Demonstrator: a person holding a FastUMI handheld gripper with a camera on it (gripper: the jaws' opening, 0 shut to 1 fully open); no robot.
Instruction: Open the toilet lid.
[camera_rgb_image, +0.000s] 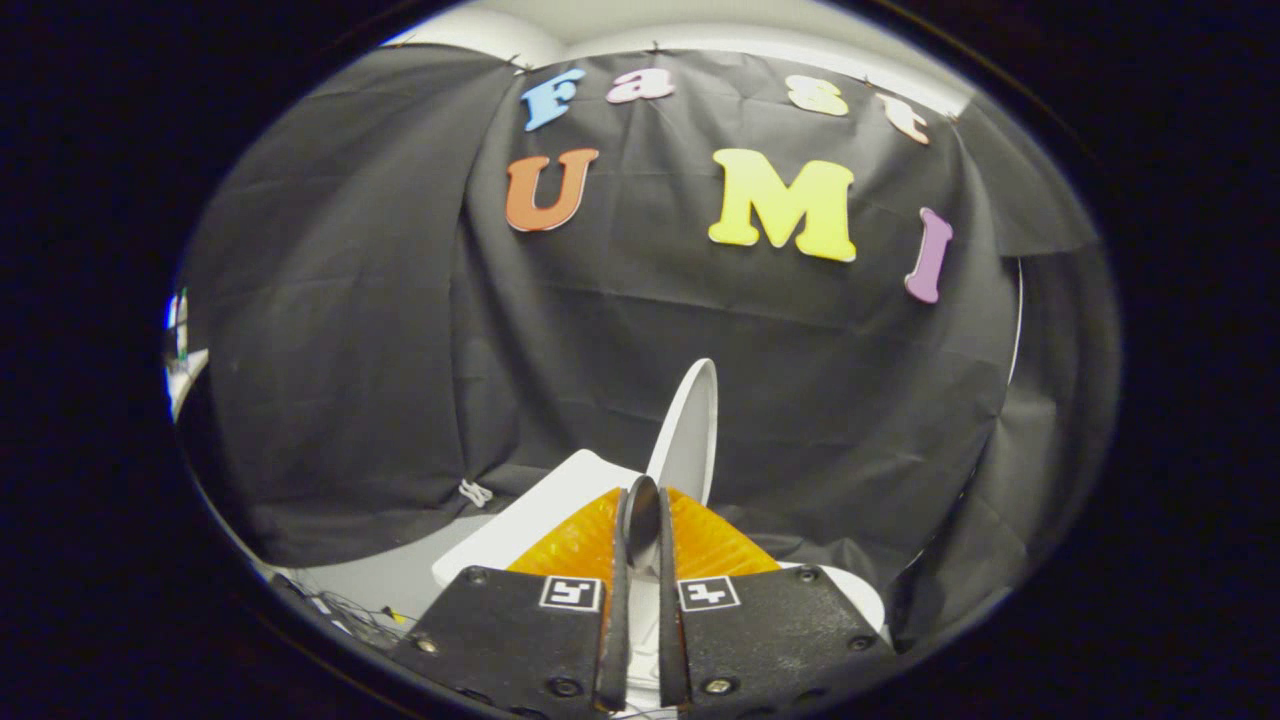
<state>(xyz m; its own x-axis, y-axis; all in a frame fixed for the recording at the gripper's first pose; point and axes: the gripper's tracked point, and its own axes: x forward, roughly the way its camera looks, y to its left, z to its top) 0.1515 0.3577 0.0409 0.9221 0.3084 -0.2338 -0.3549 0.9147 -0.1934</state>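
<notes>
And here we are, looking along the claw (641, 520) at the toilet. Taking the toilet lid (690, 430) as our landmark and working across from the left: well off to its left, down where the black cloth wall (330, 380) meets the pale floor (390, 580), sits a small white clip or knot (475, 492). I can't quite tell which, it's tiny. Closer in, just left of the lid and below it, the white cistern top (540, 515) lies as a flat slab, tilted across the view.

Now the lid itself: it stands raised, nearly upright, seen edge-on and leaning slightly right, rising straight out beyond the fingertips. The claw is pinched down to a thin slit, and in that slit a dark rounded edge sits wedged between the two fingers (585, 545). It looks like the lid's lower rim, though the view is too cramped to be certain. Both fingers appear to press on it.

Right of the lid, low down beside the claw, a curve of the white toilet bowl (860, 600) peeks out against the cloth.
</notes>
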